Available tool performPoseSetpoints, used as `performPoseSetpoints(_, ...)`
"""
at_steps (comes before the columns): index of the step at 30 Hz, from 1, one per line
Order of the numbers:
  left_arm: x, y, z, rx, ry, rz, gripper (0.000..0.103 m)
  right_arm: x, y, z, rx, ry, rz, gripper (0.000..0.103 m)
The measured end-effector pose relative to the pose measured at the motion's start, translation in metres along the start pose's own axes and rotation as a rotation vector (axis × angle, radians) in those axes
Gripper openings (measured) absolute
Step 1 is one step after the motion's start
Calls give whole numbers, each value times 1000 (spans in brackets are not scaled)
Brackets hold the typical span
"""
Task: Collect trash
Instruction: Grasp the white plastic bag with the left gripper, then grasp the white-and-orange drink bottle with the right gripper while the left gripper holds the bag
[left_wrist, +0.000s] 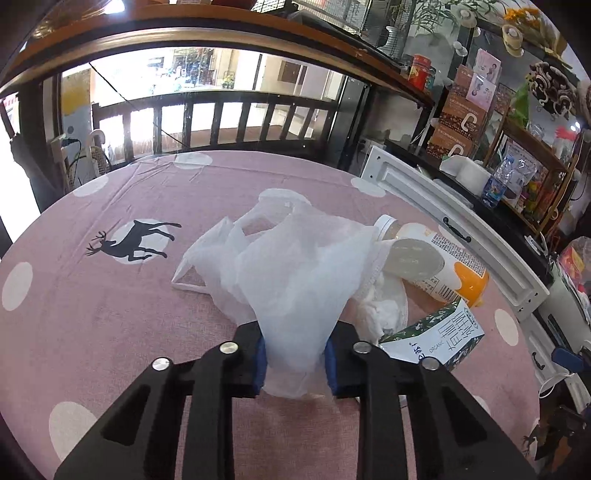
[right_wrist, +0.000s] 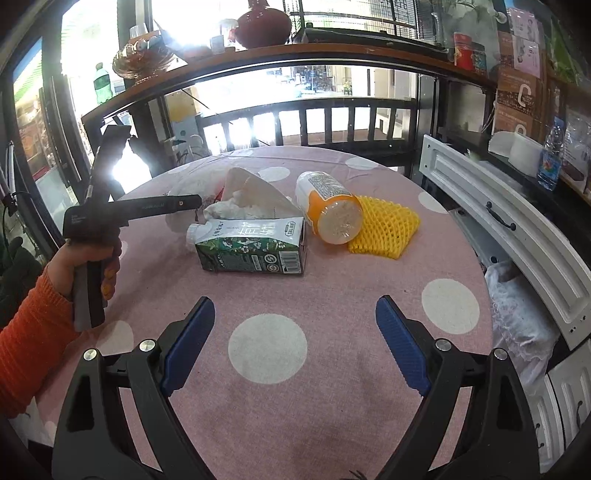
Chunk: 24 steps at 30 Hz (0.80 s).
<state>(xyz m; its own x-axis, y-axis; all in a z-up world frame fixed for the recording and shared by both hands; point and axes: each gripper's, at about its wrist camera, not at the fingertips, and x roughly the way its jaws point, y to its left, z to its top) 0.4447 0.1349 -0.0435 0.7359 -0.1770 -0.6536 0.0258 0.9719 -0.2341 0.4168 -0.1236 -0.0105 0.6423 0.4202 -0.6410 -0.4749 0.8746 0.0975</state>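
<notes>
My left gripper (left_wrist: 295, 354) is shut on a white plastic bag (left_wrist: 291, 273) that lies bunched on the pink tablecloth (left_wrist: 129, 314). Beside the bag lie a crumpled tissue (left_wrist: 380, 314), a green milk carton (left_wrist: 439, 339) and an orange-and-white bottle (left_wrist: 443, 266). In the right wrist view my right gripper (right_wrist: 295, 343) is open and empty above the cloth, short of the carton (right_wrist: 251, 247), the bottle (right_wrist: 328, 206), a yellow foam net (right_wrist: 384, 229) and the tissue (right_wrist: 236, 210). The left gripper's body (right_wrist: 110, 214) shows at left.
A white cabinet door with a black handle (right_wrist: 498, 214) leans along the table's right edge. Behind the table are a dark railing (right_wrist: 332, 118), windows and shelves with boxes and bottles (left_wrist: 495, 184). The person's orange-sleeved arm (right_wrist: 29, 332) is at left.
</notes>
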Motion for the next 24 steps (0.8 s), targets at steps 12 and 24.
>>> performPoseSetpoints(12,-67,14,-1,-53,-183,14,15,70,-11,98,-38,94,46,82)
performPoseSetpoints(24,-71,19,-5,-47,-202,-16,15,182,-42,145,-35,429,58,75)
